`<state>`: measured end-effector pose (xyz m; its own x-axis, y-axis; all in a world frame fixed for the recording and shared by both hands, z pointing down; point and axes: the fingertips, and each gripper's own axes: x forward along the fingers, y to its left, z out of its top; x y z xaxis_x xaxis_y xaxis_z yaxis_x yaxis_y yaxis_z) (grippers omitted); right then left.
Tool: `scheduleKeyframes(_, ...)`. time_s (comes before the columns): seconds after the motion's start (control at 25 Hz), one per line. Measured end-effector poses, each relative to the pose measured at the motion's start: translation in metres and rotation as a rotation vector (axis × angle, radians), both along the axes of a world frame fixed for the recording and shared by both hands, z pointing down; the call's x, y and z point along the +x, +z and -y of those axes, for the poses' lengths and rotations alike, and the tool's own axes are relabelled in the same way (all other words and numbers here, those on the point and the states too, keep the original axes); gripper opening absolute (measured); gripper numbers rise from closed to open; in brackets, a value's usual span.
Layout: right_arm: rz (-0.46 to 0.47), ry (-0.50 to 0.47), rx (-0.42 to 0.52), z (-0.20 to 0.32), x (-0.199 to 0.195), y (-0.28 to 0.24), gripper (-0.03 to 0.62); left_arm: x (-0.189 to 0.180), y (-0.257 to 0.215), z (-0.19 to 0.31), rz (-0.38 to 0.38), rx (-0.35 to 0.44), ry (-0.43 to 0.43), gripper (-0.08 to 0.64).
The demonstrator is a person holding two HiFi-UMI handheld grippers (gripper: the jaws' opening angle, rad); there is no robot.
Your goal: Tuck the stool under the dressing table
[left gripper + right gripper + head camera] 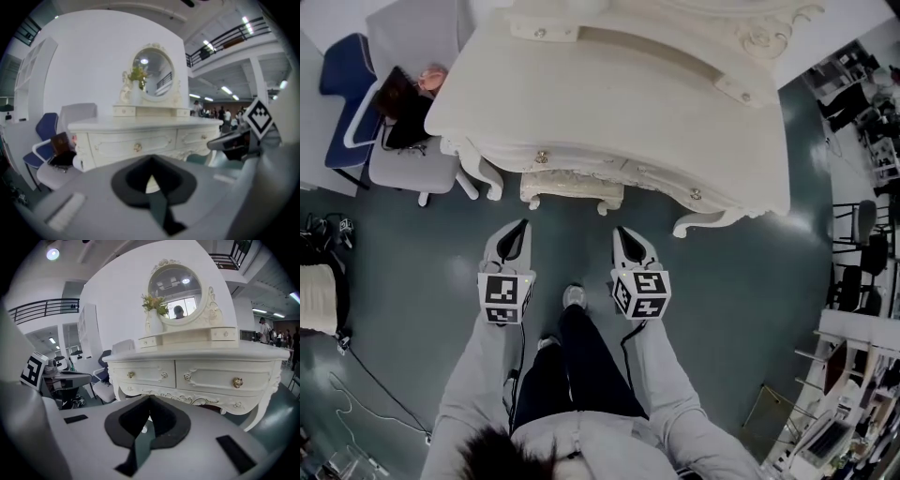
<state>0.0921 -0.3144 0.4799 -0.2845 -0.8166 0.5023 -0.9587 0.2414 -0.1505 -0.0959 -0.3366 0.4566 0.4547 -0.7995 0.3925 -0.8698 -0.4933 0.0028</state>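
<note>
Overhead, stool point(572, 186) beneath dressing table point(619, 94); mirror point(176, 287) in gripper views alone.

place: lab hall | cues: mezzanine railing point(233, 33), office chair point(344, 86)

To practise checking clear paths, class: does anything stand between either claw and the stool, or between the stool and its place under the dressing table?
Nothing visible does. The stool already sits under the dressing table, only its front edge showing. Only floor lies between it and the left claw and right claw, both shut and empty.
</note>
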Motion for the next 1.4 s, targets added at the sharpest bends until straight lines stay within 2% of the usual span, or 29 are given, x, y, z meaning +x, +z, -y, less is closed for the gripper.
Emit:
scheduleKeyframes(0.68,-0.006,0.019,0.168,-0.06,-0.005,-0.137,0.002,-0.013,-0.126,-0.055,-0.096,0.11,-0.01,0.009)
scheduleKeyframes(1.04,-0.036,0.009,0.26,-0.09,-0.011,-0.197,0.002,-0.013,-0.182,-0.085,-0.114,0.18,0.021,0.009)
scheduleKeyframes(1.4,-0.076,0.027,0.348,-0.121,-0.01,-0.245,0.002,-0.019,-0.233,-0.109,-0.163,0.24,0.028,0.009)
